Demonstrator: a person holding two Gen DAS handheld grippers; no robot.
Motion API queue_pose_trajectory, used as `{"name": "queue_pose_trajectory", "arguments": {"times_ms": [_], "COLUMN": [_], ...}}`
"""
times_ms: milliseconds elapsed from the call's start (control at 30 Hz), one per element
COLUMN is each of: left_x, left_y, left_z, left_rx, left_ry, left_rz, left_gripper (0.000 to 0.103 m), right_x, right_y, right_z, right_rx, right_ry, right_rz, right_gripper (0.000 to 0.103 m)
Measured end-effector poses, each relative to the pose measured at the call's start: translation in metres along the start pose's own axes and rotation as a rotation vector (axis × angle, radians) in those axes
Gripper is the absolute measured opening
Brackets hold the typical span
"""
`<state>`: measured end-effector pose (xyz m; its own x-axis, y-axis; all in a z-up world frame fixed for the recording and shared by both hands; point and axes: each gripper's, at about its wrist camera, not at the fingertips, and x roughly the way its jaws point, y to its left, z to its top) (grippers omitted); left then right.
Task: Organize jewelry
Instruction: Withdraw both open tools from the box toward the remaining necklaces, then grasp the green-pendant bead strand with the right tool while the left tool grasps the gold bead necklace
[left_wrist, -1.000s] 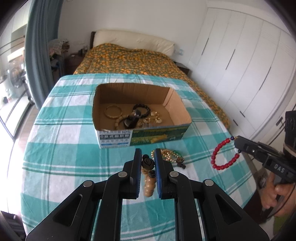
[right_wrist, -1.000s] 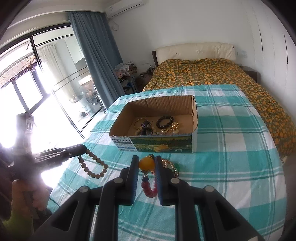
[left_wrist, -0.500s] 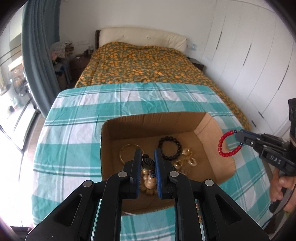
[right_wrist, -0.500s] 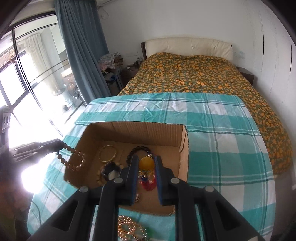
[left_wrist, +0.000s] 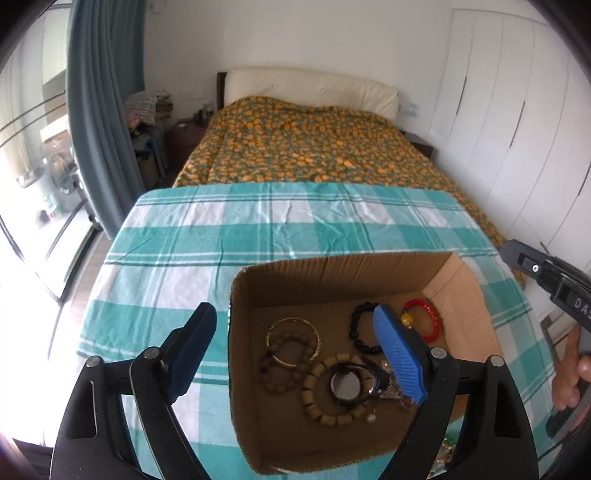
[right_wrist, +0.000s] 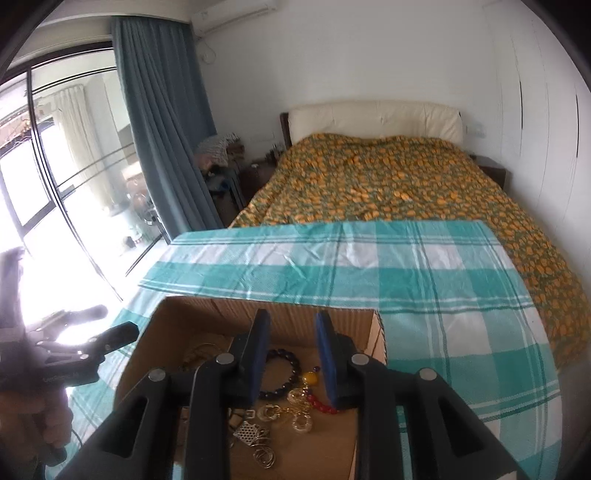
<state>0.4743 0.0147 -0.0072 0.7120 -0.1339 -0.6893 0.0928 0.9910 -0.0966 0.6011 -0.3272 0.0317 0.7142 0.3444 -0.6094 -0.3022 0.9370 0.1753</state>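
A cardboard box (left_wrist: 332, 280) sits on the checked cloth and holds several pieces of jewelry. My left gripper (left_wrist: 295, 345) hangs over it, its jaws opening wide with nothing between them. Under it lie a small brown bead bracelet (left_wrist: 282, 363), a gold bangle (left_wrist: 295, 321) and a big wooden bead bracelet (left_wrist: 314, 391). My right gripper (right_wrist: 291, 354) is over the box (right_wrist: 207, 314) too, its jaws opening and clear of the beads. The red bracelet with a yellow bead (right_wrist: 309, 378) rests on the box floor beneath it, beside a dark bead bracelet (right_wrist: 286, 356).
The teal checked tablecloth (left_wrist: 258, 229) stretches beyond the box to the far edge. A bed with an orange patterned cover (left_wrist: 314, 147) stands behind the table. White wardrobe doors (left_wrist: 517, 129) are at the right, a blue curtain (left_wrist: 99, 110) and window at the left.
Both grippers moved forward from in front of the box to above it. The left let go of the brown bead bracelet, the right of the red one; both now lie in the box.
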Motion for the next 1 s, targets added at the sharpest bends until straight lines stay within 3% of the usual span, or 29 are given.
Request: {"name": "queue_pose_trajectory", "arguments": {"times_ms": [167,300,433,567,700,900,1000], "left_x": [-0.064,-0.094,-0.103,-0.11,-0.113,-0.11,-0.11], "left_y": [-0.002,-0.001,0.009,0.018,0.024,0.016,0.006], "left_z": [-0.045,-0.114,-0.193,-0.247,-0.27,-0.276,-0.275], "left_rx": [0.023,0.015,-0.055,-0.081,-0.085,-0.086,-0.046], "left_ry": [-0.051,-0.017,0.074,0.119,0.126,0.121,0.113], "left_rz": [-0.04,-0.05,-0.054,-0.034,-0.031,-0.076,-0.082], "left_gripper": [0.098,0.098,0.098,0.098,0.098,0.098,0.098], "right_x": [-0.083,-0.131,-0.148,-0.146,-0.137,-0.148,-0.135], "right_y": [0.03,0.05,0.064,0.079,0.081,0.073,0.064], "right_z": [-0.017,-0.069,-0.148,-0.23,-0.276,-0.287,-0.284], "right_rx": [-0.072,-0.104,-0.071,-0.023,0.043,0.075,0.084], "right_ry": [-0.096,-0.096,-0.02,0.109,0.237,0.234,0.25], "right_rz": [0.021,-0.017,-0.073,-0.115,-0.125,-0.157,-0.142], "right_gripper": [0.038,0.038,0.038,0.038,0.038,0.038,0.038]}}
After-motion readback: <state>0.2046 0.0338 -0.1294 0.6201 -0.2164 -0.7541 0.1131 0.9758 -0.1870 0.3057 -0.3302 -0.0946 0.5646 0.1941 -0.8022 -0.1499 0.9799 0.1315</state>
